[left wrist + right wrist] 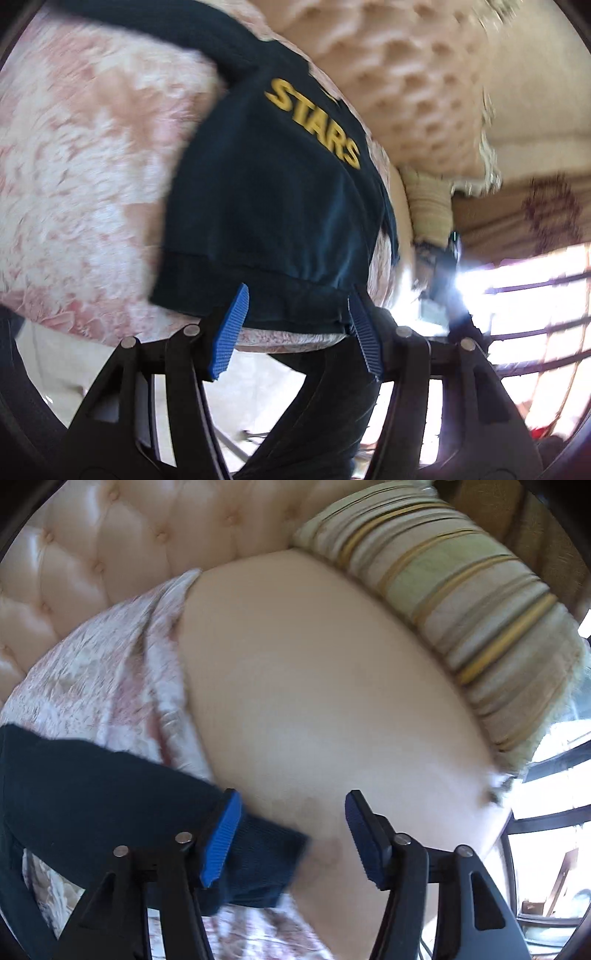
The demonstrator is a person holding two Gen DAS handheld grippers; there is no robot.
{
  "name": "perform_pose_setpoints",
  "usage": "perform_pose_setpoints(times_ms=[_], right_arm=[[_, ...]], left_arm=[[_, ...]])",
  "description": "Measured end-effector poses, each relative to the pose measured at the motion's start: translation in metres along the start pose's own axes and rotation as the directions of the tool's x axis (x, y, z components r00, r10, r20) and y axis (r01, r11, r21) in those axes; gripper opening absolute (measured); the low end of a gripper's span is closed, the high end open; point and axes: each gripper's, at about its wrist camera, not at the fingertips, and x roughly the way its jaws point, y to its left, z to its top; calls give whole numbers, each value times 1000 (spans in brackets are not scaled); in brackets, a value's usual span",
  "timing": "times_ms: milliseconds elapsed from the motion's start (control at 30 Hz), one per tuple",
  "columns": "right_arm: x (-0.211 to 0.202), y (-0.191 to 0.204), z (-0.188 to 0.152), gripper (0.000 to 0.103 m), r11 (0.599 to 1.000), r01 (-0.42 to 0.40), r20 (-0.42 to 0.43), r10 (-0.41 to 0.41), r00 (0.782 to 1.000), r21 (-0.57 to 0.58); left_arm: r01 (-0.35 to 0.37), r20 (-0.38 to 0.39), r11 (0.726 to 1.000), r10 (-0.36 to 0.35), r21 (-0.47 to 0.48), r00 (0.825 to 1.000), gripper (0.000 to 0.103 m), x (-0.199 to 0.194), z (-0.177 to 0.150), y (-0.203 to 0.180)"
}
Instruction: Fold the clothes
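A dark navy garment [266,192] with yellow "STARS" lettering lies on a pink and white patterned cover [81,177]. My left gripper [297,295] stands open at the garment's near hem, which spans the gap between the blue pads [229,332]; they do not press on it. In the right wrist view the garment's ribbed end [258,864] lies across the patterned cover [92,686] and the cream seat. My right gripper [292,795] is open over that end, with the cloth beside its left pad [221,838]. A beige knit cuff [432,214] shows blurred past the garment.
A tufted cream sofa back [92,554] rises behind the seat [314,683]. A striped green and gold cushion [461,609] leans at the right. A textured cream cushion [406,92] lies beyond the garment. A bright barred window [535,314] is to the right.
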Motion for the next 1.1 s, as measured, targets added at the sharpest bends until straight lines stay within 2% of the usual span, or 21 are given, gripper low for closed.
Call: perform_pose_setpoints(times_ms=[67, 133, 167, 200, 233, 267, 300, 333, 367, 400, 433, 500, 600, 700, 800, 900, 933, 1000, 1100], right_arm=[[-17, -14, -7, 60, 998, 40, 33, -42, 999, 47], [-55, -22, -27, 60, 990, -69, 106, 56, 993, 126], [-79, -18, -45, 61, 980, -149, 155, 127, 980, 135], [-94, -10, -58, 66, 974, -188, 175, 165, 971, 126], [-110, 5, -84, 70, 953, -293, 173, 277, 945, 74], [-127, 21, -109, 79, 919, -394, 165, 386, 908, 22], [-143, 37, -135, 81, 871, -491, 150, 490, 859, -29], [-148, 51, -164, 81, 813, -582, 102, 581, 807, -24], [-153, 65, -193, 81, 746, -666, 54, 665, 744, -13], [-158, 79, -222, 81, 671, -742, 8, 742, 671, 4], [-153, 89, -244, 81, 619, -784, -30, 786, 618, 56], [-145, 108, -288, 81, 507, -846, -94, 862, 498, 168], [-134, 129, -322, 81, 505, -836, -136, 863, 487, 216], [-119, 137, -333, 81, 463, -828, -136, 886, 444, 315], [-112, 146, -334, 81, 432, -827, -101, 899, 426, 360], [-101, 157, -326, 80, 415, -828, -67, 904, 422, 378], [-98, 162, -326, 80, 404, -830, -71, 909, 411, 385], [-92, 166, -329, 79, 400, -819, -72, 910, 408, 412], [-85, 166, -331, 75, 365, -824, -21, 918, 395, 434]], left_arm=[[31, 4, 996, -31, -82, 1000, 60, 2, 0, 19], [58, 8, 987, -58, -151, 998, 60, 5, -1, 37], [72, 5, 981, -72, -179, 997, 60, 7, -1, 48], [84, -3, 975, -86, -206, 996, 60, 9, -2, 56], [86, -9, 971, -90, -221, 996, 60, 9, -3, 59], [92, -14, 966, -98, -240, 995, 60, 11, -5, 64], [103, -19, 959, -112, -263, 993, 60, 11, -7, 70], [128, -27, 946, -143, -298, 989, 60, 11, -10, 78], [147, -37, 930, -169, -336, 985, 60, 14, -14, 85], [149, -42, 924, -174, -351, 984, 60, 16, -19, 86], [150, -47, 918, -180, -367, 983, 60, 18, -23, 88], [156, -48, 907, -189, -390, 981, 60, 21, -29, 91], [159, -44, 899, -193, -408, 980, 60, 21, -31, 94], [171, -30, 902, -199, -395, 980, 60, 15, -30, 91], [183, -17, 901, -206, -393, 978, 60, 15, -29, 90], [183, -16, 901, -206, -394, 978, 60, 15, -27, 89], [181, -21, 900, -206, -396, 978, 60, 15, -27, 89], [179, -23, 900, -204, -397, 979, 60, 14, -26, 89], [176, -20, 900, -200, -399, 980, 60, 13, -26, 89]])
